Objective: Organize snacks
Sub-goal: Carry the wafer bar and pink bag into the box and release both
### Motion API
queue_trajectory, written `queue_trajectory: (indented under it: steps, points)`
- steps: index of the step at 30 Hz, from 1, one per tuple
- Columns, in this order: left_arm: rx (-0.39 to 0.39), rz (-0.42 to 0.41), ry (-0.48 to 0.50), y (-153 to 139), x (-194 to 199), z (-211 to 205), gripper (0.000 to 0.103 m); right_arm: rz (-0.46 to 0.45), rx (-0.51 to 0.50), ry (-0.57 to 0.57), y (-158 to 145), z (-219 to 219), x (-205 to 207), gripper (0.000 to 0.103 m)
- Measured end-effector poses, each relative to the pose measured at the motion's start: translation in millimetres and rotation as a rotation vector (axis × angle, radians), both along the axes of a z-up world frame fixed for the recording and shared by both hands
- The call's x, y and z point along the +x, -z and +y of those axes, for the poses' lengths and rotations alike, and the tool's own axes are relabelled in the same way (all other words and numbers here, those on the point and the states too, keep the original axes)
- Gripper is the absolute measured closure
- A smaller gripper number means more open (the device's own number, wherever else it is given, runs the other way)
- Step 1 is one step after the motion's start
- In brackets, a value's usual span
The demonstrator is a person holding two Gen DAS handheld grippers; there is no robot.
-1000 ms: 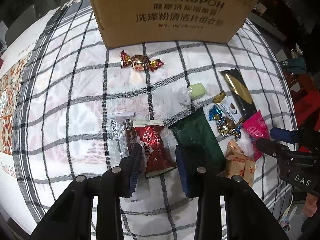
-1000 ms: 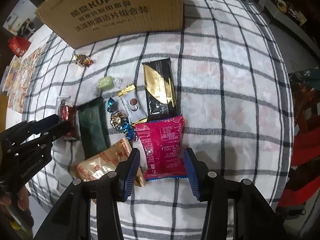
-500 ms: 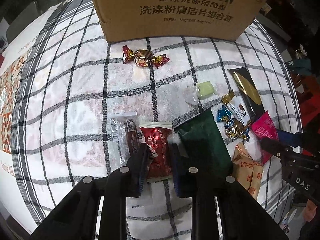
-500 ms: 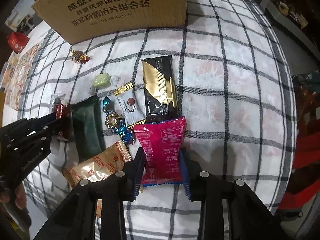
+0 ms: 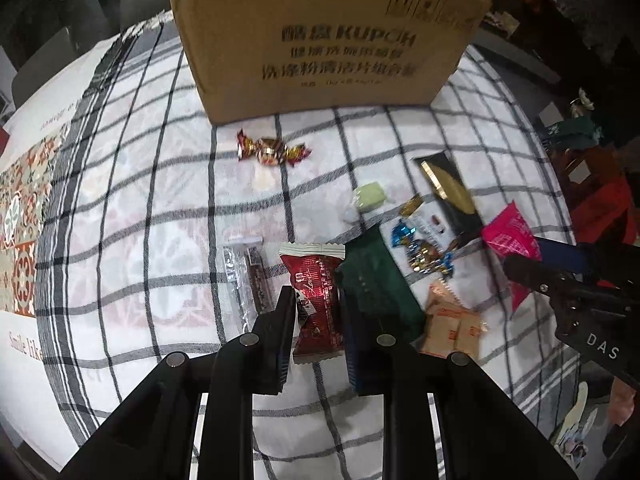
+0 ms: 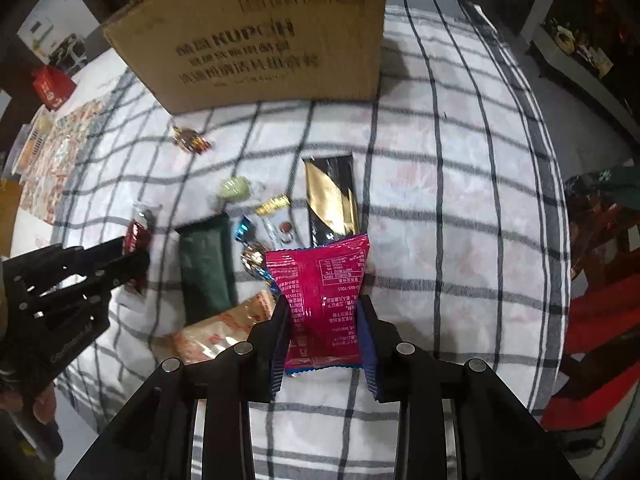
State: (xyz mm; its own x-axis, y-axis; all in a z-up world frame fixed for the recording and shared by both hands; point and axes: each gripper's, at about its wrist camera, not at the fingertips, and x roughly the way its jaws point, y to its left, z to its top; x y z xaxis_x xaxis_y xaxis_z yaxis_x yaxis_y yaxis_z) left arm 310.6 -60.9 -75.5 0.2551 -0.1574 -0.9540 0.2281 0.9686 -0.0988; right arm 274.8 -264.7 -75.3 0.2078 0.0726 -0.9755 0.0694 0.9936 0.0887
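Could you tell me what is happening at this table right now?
A person is sorting snacks with two handheld grippers. The left gripper is clamped on a dark red snack packet, and the right gripper on a pink packet. More sweets lie loose on the checked cloth before a cardboard box.

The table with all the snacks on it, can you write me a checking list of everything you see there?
Surface: checked cloth covering the table, a patterned mat at its left edge.
Job's things: red packet between the left gripper's fingers; pink packet between the right gripper's fingers; cardboard box at the back.
Clutter: green packet, black-gold bar, twist candy, pale green sweet, tan biscuit packet, loose on the cloth.
Grippers: left gripper and right gripper, each shut on its packet.
Cables: nothing seen.
Surroundings: dim room, chairs behind.
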Motion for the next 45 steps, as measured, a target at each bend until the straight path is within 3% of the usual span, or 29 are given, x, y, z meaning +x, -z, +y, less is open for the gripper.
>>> queue_trajectory:
  steps: [10, 27, 45]
  points:
    - [-0.022, -0.110, 0.031, -47.7, 0.5, -2.4, 0.080, -0.105, 0.006, 0.002, -39.4, -5.7, 11.5, 0.070]
    - [-0.064, -0.258, 0.019, -119.5, 35.0, 3.4, 0.080, -0.296, 0.046, 0.015, -114.0, -3.8, 53.6, 0.070]
    - [-0.083, -0.374, 0.013, -146.9, 97.6, 5.2, 0.080, -0.450, 0.104, 0.015, -135.4, -11.4, 116.8, 0.070]
